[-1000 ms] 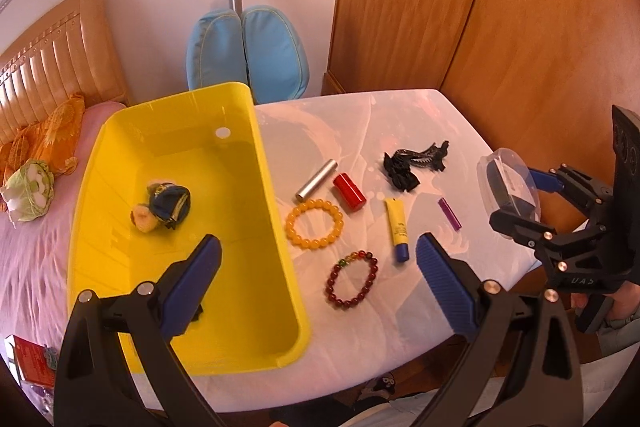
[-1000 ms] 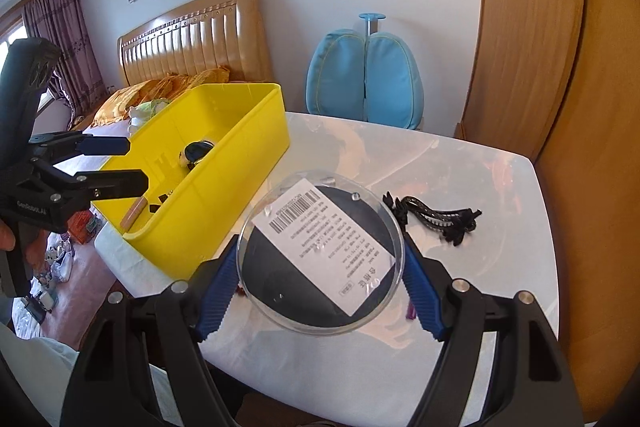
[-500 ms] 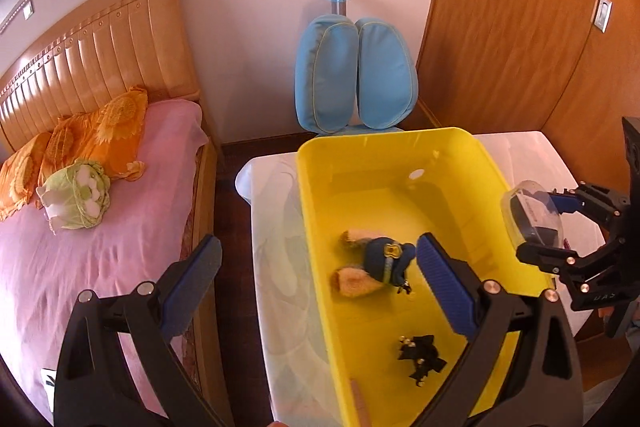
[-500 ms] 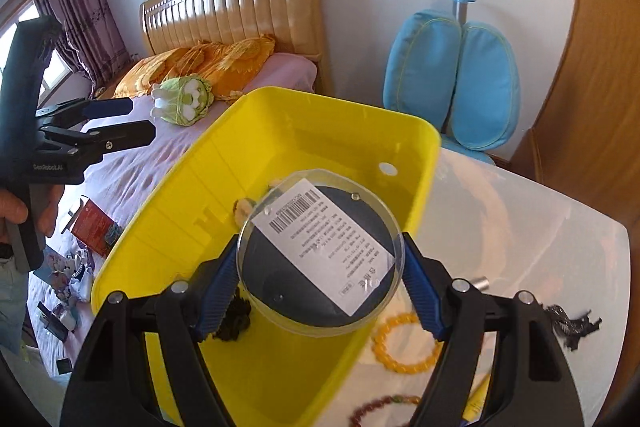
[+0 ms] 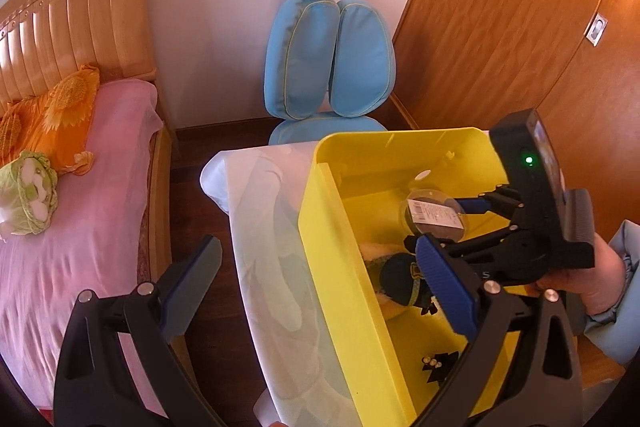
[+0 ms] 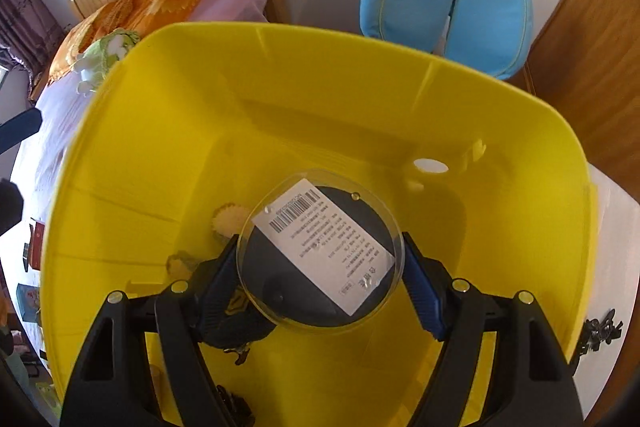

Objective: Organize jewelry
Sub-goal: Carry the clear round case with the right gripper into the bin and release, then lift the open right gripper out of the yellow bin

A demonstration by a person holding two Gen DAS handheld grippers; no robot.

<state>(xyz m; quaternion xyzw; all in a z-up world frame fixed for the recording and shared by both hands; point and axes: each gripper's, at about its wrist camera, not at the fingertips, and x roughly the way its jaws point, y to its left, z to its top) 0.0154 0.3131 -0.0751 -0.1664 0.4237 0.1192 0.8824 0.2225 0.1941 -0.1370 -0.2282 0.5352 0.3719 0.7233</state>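
Right claw [image 6: 320, 263] clamped on round clear case [image 6: 320, 251] with barcode label, held inside yellow bin [image 6: 320, 99] above its floor, plush toy [image 5: 400, 275] at 8 o'clock beneath case, left claw [image 5: 320, 291] spread wide, empty, straddling bin's near wall over white-covered worktop [image 5: 264, 227].

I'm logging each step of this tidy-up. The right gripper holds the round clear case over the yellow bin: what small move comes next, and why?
Probably lower it slightly and open. The right gripper is shut on the round clear case, already inside the yellow bin walls, above the plush toy; the bin floor beside it looks free.
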